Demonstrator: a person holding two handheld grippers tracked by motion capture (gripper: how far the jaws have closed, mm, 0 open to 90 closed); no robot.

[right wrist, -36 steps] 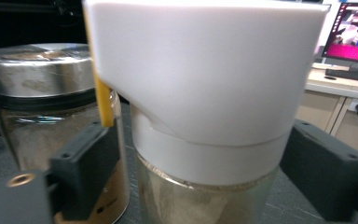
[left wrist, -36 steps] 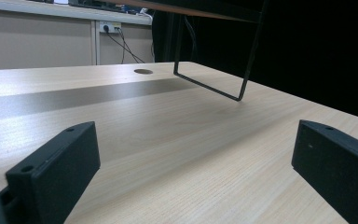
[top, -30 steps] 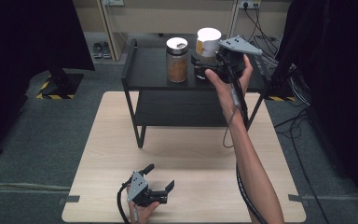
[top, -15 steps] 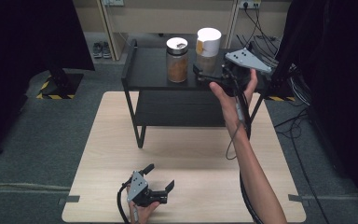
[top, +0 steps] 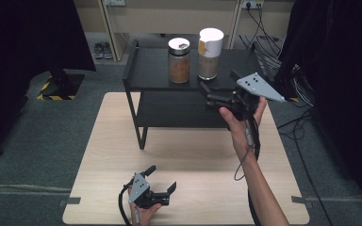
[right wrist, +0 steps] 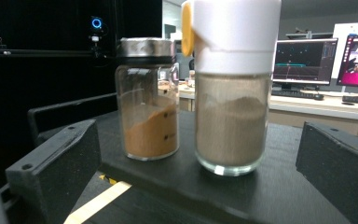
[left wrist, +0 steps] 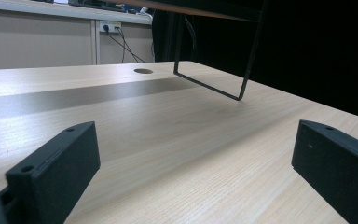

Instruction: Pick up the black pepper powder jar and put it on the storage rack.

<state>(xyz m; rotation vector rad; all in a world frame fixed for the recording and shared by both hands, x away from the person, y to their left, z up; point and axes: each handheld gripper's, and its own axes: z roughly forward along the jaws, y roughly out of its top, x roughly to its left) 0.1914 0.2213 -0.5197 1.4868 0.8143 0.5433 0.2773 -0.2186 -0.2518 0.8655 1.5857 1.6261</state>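
Two jars stand side by side on the top of a black shelf rack (top: 155, 70). One is glass with a silver lid and orange-brown powder (top: 179, 60) (right wrist: 149, 98). The other has a white lid and grey-brown powder (top: 210, 54) (right wrist: 230, 93). My right gripper (top: 218, 81) (right wrist: 200, 156) hovers off the rack's front right and points at the jars. It is open, its jaws have just been opening a little wider, and nothing is between them. My left gripper (top: 161, 178) (left wrist: 191, 158) rests open and empty on the wooden table (top: 113, 141) near the front edge.
The rack has a lower shelf (top: 179, 110) and thin black legs (left wrist: 214, 79) that stand on the table. A cable (top: 252, 150) hangs from the right gripper. Grey floor surrounds the table, and cables lie at the back right.
My right gripper has pulled back from beside the white-lidded jar, toward the person and lower. The jars stay upright on the rack. The left gripper has not moved.
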